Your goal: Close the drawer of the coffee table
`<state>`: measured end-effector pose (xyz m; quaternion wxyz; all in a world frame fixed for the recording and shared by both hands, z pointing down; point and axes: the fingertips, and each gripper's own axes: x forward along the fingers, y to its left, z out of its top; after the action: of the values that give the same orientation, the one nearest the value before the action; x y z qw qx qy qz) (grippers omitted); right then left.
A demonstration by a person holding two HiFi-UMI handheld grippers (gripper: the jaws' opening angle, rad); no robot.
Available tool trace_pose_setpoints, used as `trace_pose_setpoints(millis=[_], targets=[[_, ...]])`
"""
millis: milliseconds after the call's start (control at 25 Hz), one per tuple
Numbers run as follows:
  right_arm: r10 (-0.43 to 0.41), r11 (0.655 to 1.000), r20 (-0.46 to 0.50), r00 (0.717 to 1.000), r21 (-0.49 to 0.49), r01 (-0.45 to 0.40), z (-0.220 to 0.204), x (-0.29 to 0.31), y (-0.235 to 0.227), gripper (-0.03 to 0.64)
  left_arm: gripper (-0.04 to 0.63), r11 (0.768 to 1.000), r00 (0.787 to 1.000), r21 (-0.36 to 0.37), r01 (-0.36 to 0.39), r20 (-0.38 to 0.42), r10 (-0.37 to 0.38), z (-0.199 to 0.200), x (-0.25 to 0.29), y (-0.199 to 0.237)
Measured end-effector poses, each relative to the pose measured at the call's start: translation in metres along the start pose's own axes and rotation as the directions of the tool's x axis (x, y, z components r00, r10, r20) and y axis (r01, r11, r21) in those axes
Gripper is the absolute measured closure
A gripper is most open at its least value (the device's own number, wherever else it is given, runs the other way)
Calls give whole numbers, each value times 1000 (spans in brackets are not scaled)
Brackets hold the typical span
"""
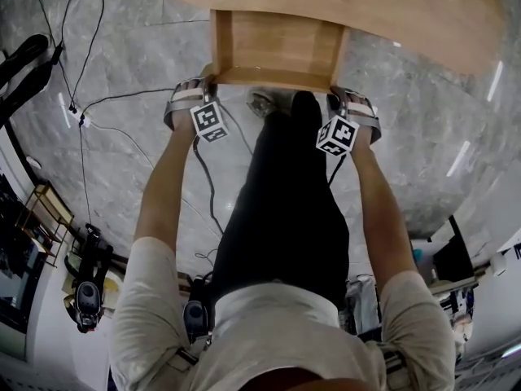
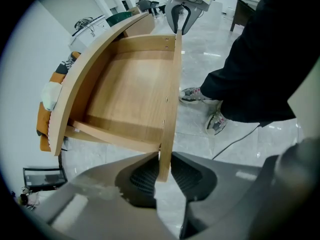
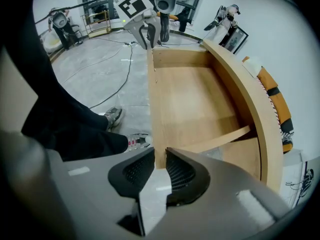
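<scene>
Drawer (image 1: 277,51) stands pulled well out from under the coffee table (image 1: 391,6), toward the person's legs (image 1: 285,210); left gripper (image 2: 162,170) & right gripper (image 3: 159,165) each have fingers (image 2: 142,176) clamped, part-open, on opposite ends of its front panel (image 2: 170,99), prob. so an even push slides it in w/o jamming.

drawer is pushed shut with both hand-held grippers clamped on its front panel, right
Not shut: the head view shows the drawer pulled out of the coffee table. The left hand-held gripper and the right hand-held gripper are clamped on its front panel.
</scene>
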<state>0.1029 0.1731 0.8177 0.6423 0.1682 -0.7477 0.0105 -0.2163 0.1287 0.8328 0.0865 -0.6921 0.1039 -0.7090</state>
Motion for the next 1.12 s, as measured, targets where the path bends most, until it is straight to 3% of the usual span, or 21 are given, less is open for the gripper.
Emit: trace_pose_setpoints(millis=[400, 1120], targets=[[67, 998, -18, 998, 10, -67, 2, -17, 0, 537, 492, 999, 999, -18, 33, -12, -33, -1, -17, 2], [67, 998, 11, 998, 3, -67, 0, -29, -22, 537, 491, 996, 998, -68, 62, -6, -62, 6, -29, 15]])
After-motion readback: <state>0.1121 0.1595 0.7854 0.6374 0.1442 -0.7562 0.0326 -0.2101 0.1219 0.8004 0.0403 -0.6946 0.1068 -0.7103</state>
